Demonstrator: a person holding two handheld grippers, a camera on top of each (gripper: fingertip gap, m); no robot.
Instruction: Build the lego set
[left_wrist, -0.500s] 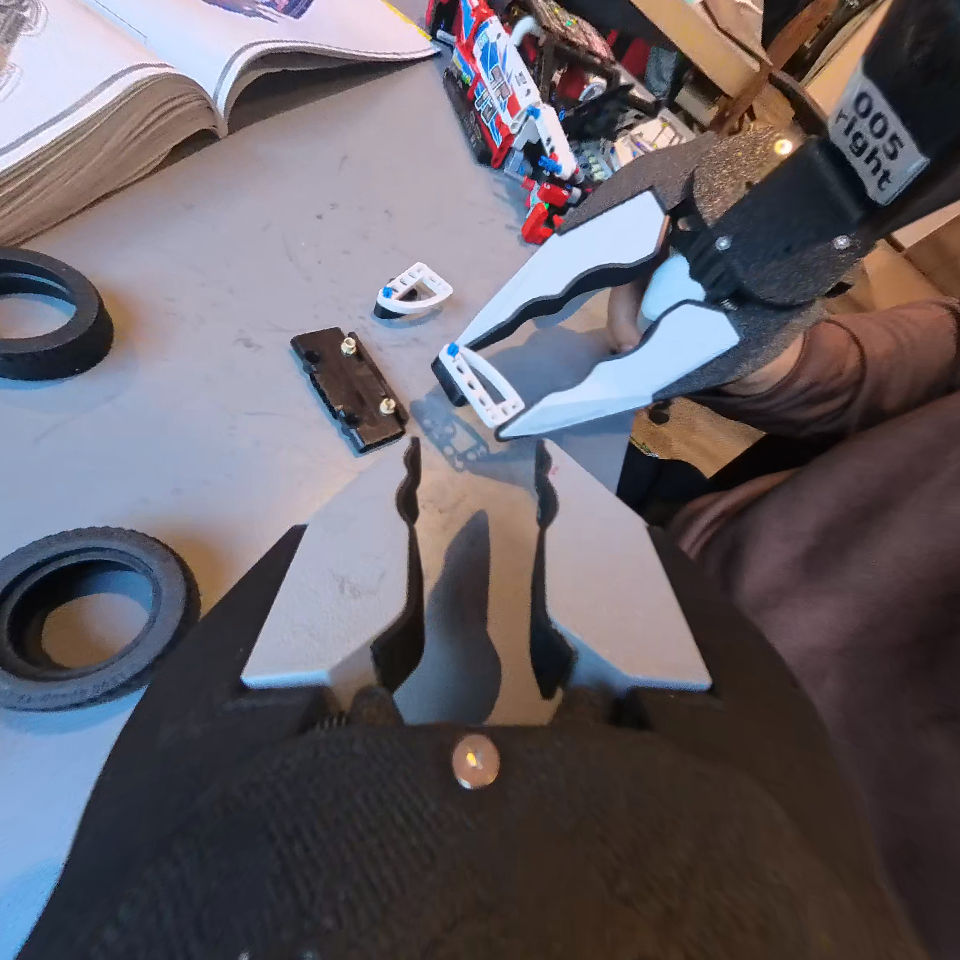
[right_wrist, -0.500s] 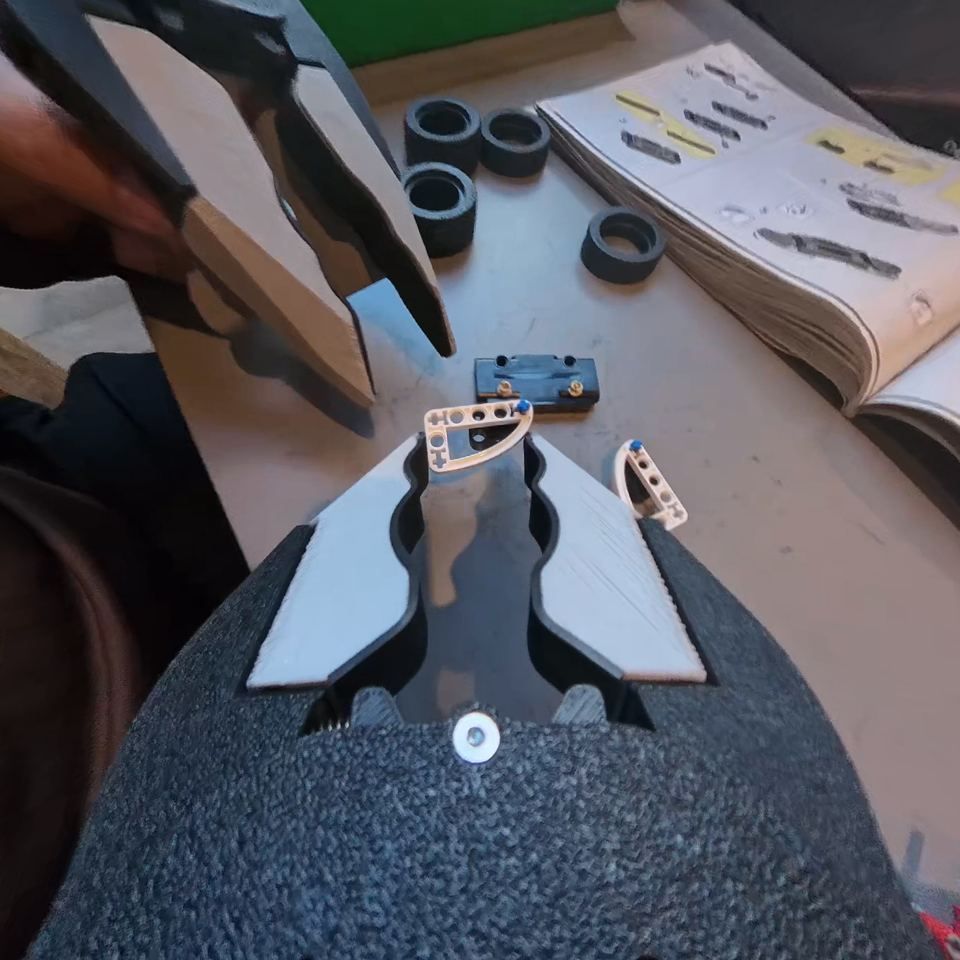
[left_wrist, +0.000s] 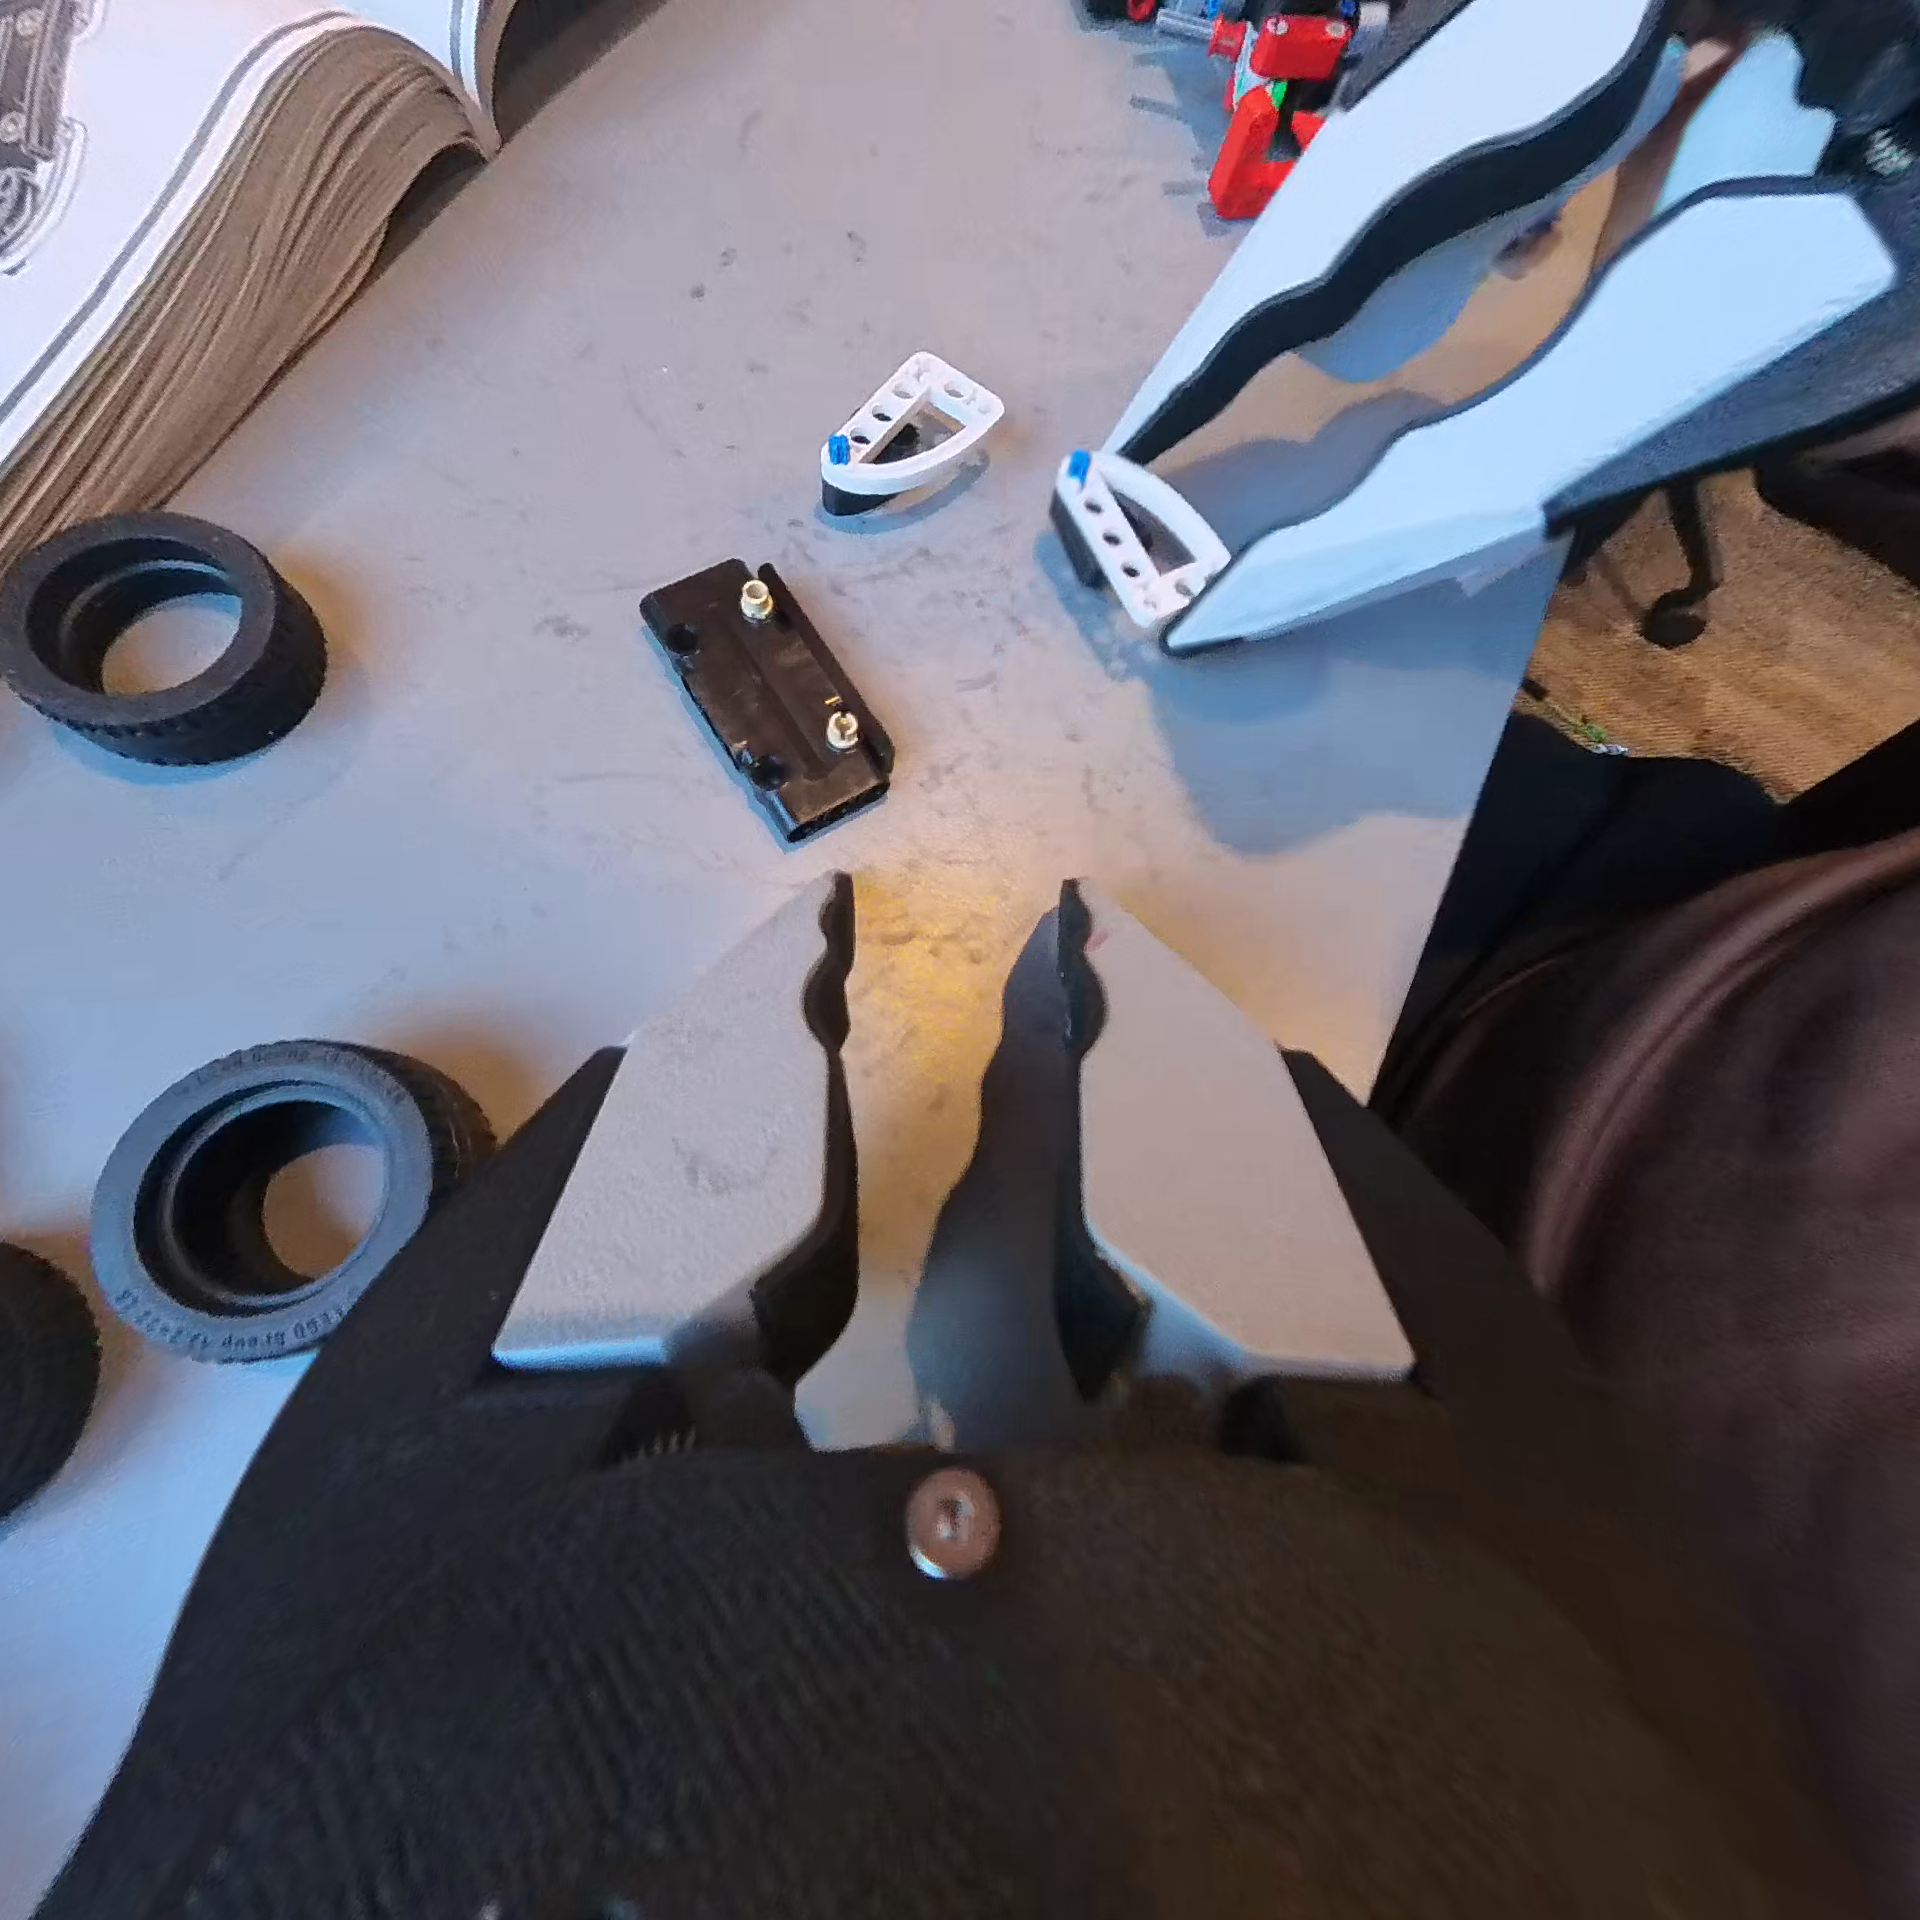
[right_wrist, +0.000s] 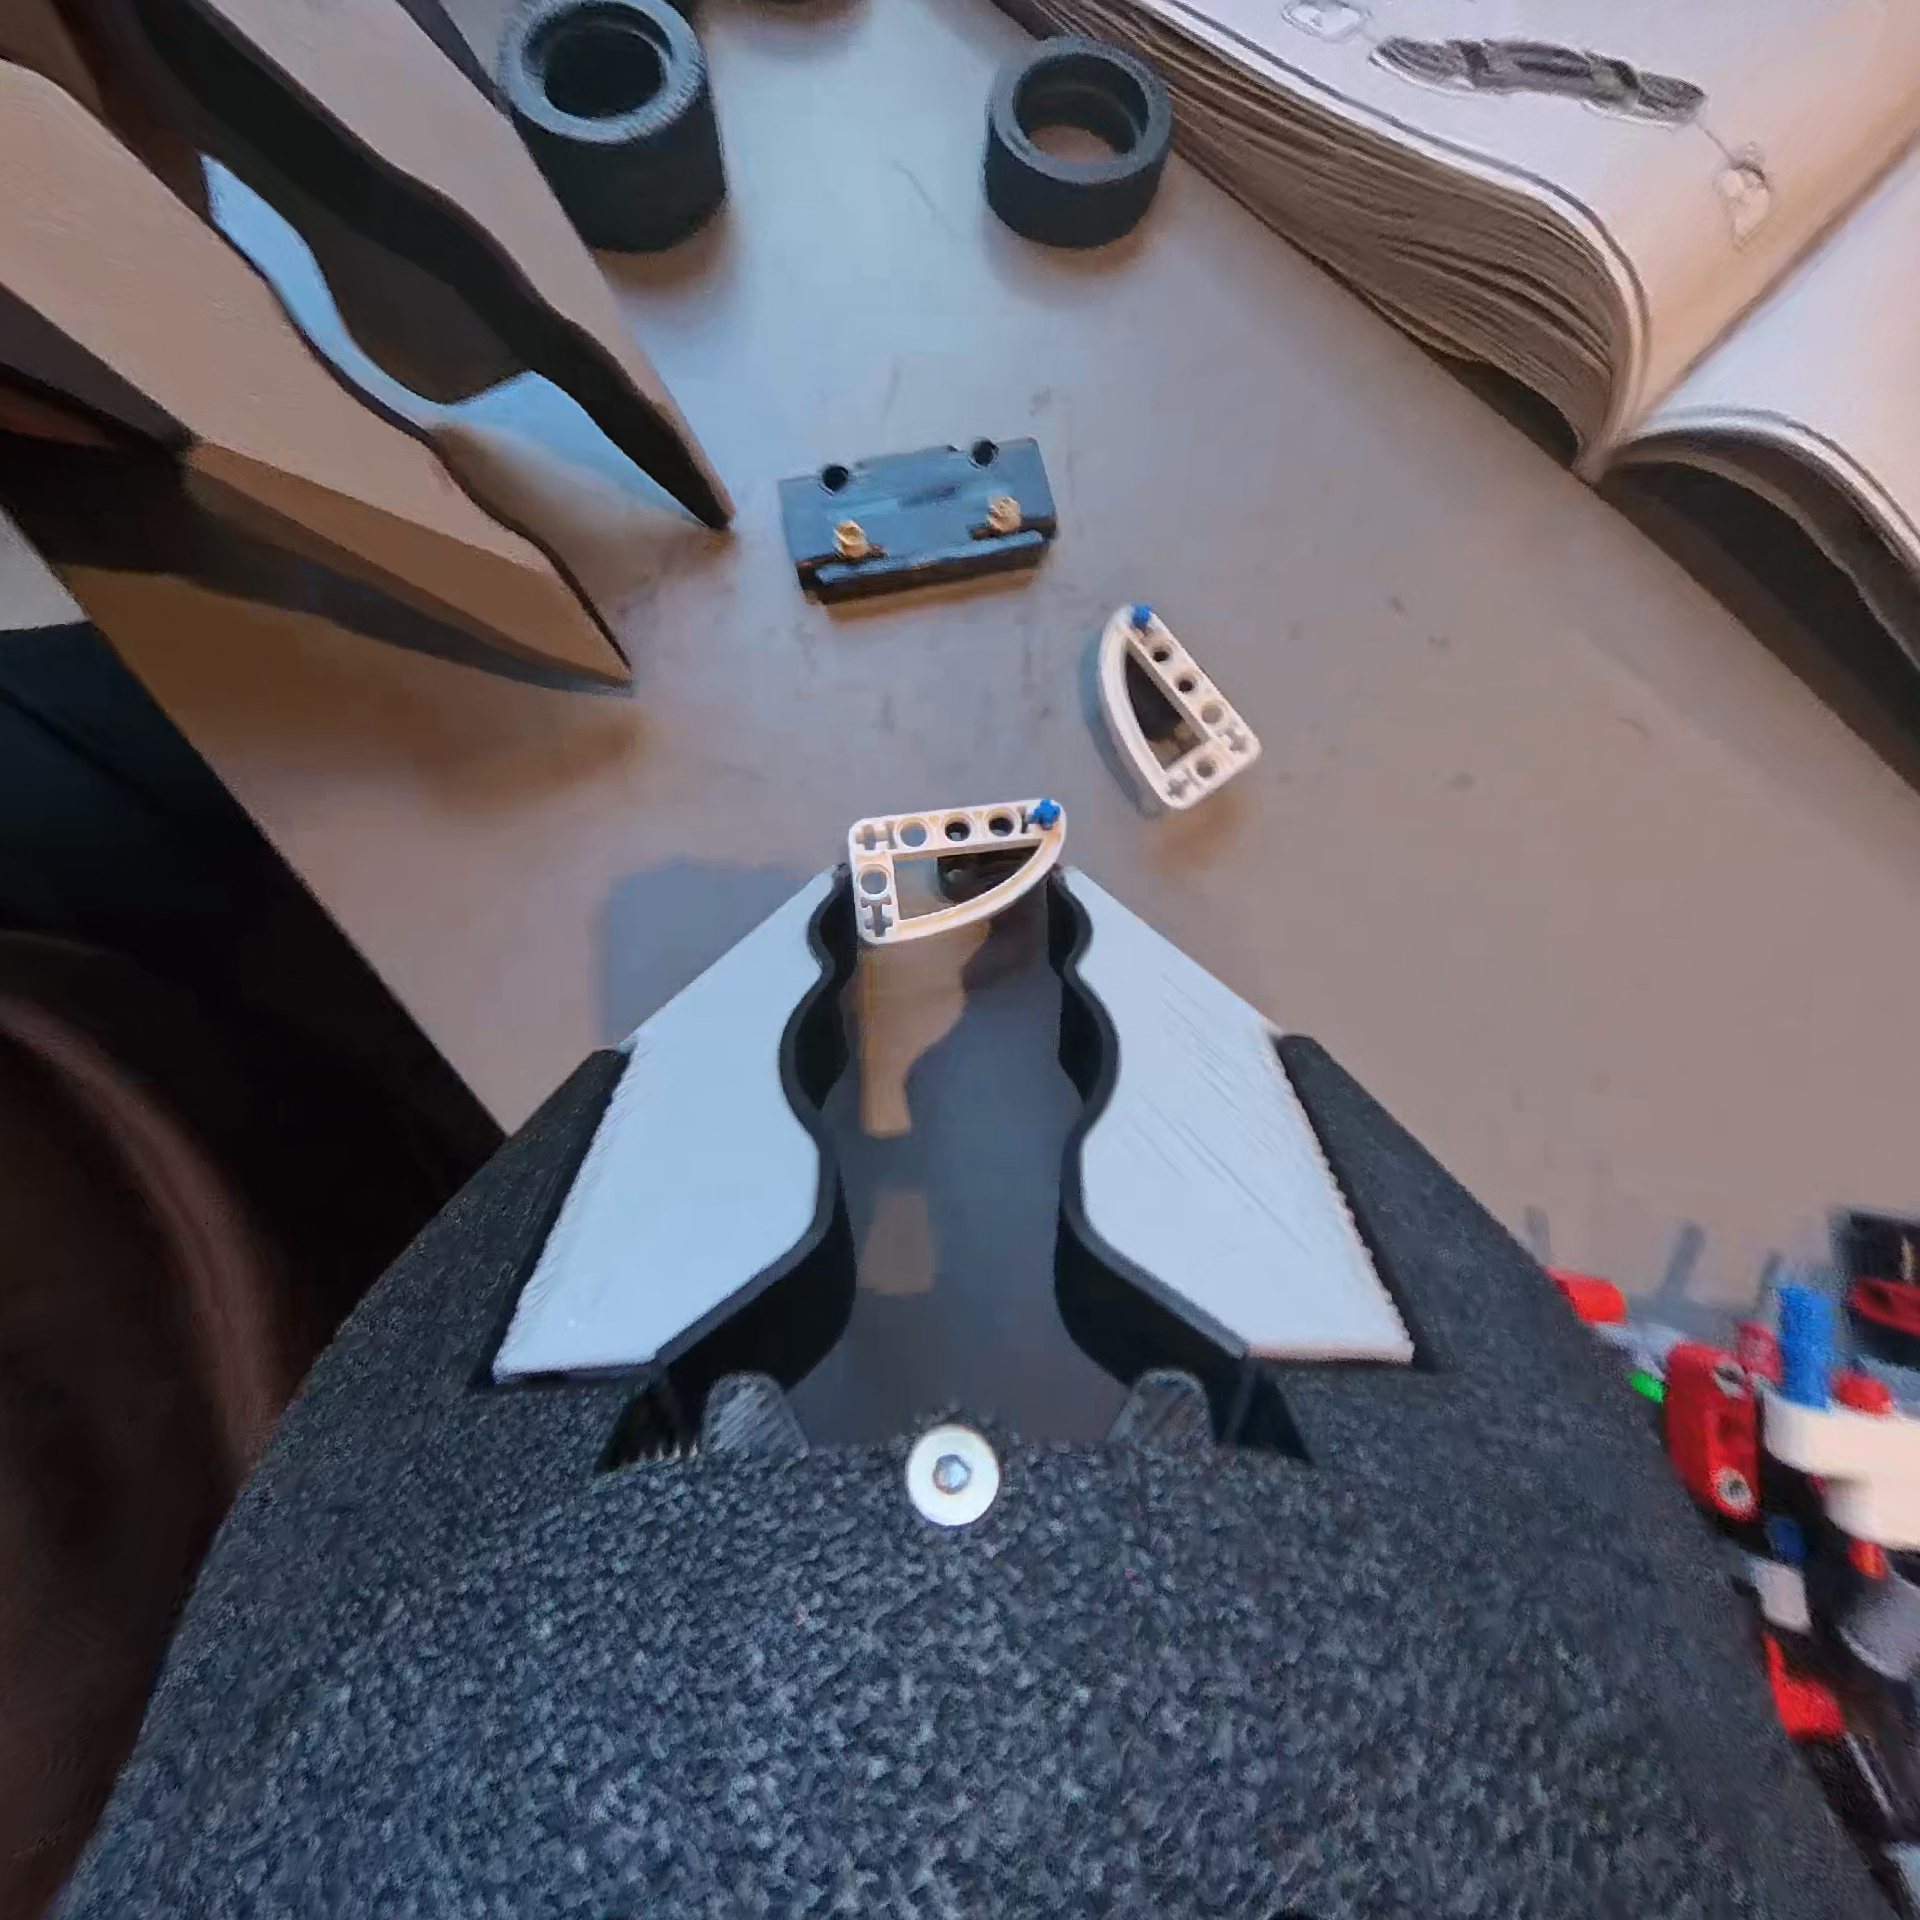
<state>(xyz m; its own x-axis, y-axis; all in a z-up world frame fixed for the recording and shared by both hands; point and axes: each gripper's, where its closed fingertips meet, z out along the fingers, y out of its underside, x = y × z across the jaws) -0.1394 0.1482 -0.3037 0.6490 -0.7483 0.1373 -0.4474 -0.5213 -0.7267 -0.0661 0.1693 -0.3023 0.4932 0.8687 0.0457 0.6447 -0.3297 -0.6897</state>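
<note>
Landmark: a black lego block with two brass-coloured pins, lying flat on the grey counter; all places are given from it
Right hand-held gripper: closed on a white curved lego frame with a blue pin at one corner, held by the very fingertips just to the near side of the black block and apart from it
Left hand-held gripper: jaws parted a little, nothing held, tips poised just short of the black block's near end
Second white frame: lying loose on the counter just beyond the black block, not touching it
Black tyres: scattered well to the left of the black block
Instruction book: lying open, far beyond the block to the left
Part-built red model: far beyond the block to the right
Risk, as judged: the frame is pinched only at its edge, so it could twist or slip out if pressed onto the pins at an angle; the unheld block could be pushed along the counter unless it is steadied by the left hand-held gripper
</note>
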